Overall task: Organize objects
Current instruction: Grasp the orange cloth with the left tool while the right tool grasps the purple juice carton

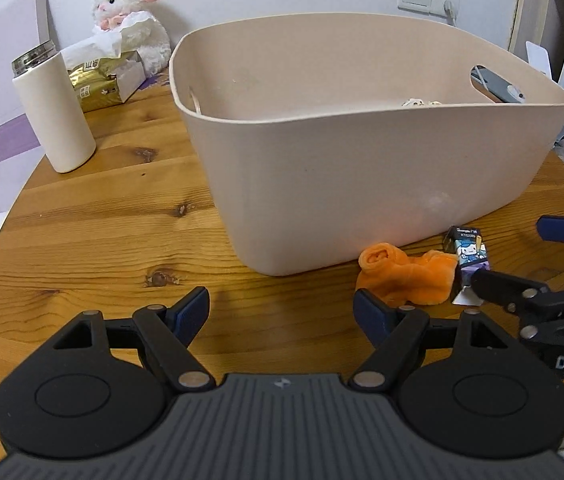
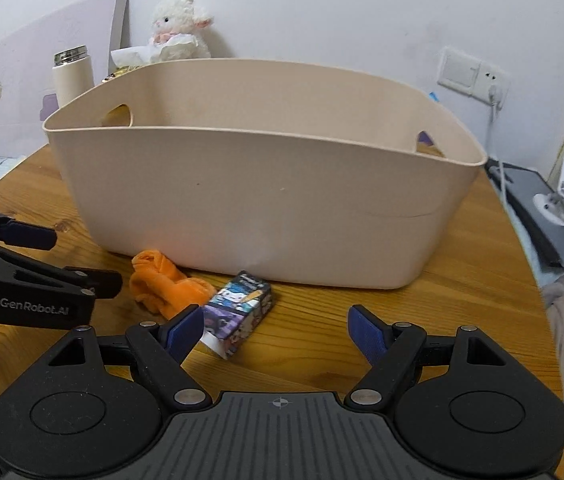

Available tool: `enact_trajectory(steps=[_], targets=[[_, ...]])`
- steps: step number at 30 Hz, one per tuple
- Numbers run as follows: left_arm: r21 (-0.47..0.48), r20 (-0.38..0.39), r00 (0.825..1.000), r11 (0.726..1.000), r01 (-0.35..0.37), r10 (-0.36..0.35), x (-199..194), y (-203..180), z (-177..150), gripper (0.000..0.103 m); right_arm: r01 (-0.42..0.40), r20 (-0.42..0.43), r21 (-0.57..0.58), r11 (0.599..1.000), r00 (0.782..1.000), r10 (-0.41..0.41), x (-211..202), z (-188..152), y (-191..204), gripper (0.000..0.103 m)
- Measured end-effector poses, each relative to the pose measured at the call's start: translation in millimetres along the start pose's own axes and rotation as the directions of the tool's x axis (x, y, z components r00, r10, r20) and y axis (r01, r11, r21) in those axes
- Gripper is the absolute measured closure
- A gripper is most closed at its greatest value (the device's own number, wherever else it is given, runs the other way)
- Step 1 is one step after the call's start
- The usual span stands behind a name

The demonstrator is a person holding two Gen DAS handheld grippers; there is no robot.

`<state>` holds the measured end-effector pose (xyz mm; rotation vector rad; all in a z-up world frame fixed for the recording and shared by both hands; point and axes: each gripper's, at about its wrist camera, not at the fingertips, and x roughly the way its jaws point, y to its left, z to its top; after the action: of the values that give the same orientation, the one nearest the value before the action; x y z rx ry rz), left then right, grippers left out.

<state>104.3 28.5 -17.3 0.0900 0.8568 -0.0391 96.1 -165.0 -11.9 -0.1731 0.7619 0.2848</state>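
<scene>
Jaws spread wide on both: left gripper [image 1: 282,312] and right gripper [image 2: 276,330], nothing held. Approach step judged underway. Small printed cardboard box [image 2: 242,310] and crumpled orange cloth [image 2: 162,286] lie on wooden tabletop [image 2: 461,320] before beige plastic bin [image 2: 262,200]; next, one is to be straddled and clamped.

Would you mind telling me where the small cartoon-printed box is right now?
The small cartoon-printed box lies on the wooden table just in front of the beige tub, touching the orange cloth on its left.

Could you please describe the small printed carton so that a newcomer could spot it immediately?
Find the big beige tub on the wooden table. The carton lies flat before its near wall, right of an orange cloth. It alone is boxy and carries cartoon print.
</scene>
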Motion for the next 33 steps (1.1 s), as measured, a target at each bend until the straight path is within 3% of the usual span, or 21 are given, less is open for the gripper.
enact_trajectory(steps=[9, 14, 26, 33], targets=[[0.001, -0.021, 1.0, 1.0, 0.002, -0.002, 12, -1, -1, 0.023, -0.041, -0.017, 0.037, 0.998, 0.999, 0.042, 13, 0, -3, 0.023], [-0.019, -0.013, 1.0, 1.0, 0.008, -0.008, 9, 0, -1, 0.023, 0.023, -0.039, 0.023, 0.999, 0.999, -0.022, 18, -4, -7, 0.025], [-0.041, 0.035, 0.994, 0.994, 0.106, -0.104, -16, -22, 2, 0.023, 0.054, -0.035, 0.059, 0.997, 0.998, -0.052, 3, -17, -32, 0.025], [-0.059, -0.003, 0.991, 0.989, 0.133, -0.134, 3, -33, 5, 0.022, 0.04, -0.036, 0.056, 0.998, 0.999, -0.038, 3, -19, -40, 0.025]])
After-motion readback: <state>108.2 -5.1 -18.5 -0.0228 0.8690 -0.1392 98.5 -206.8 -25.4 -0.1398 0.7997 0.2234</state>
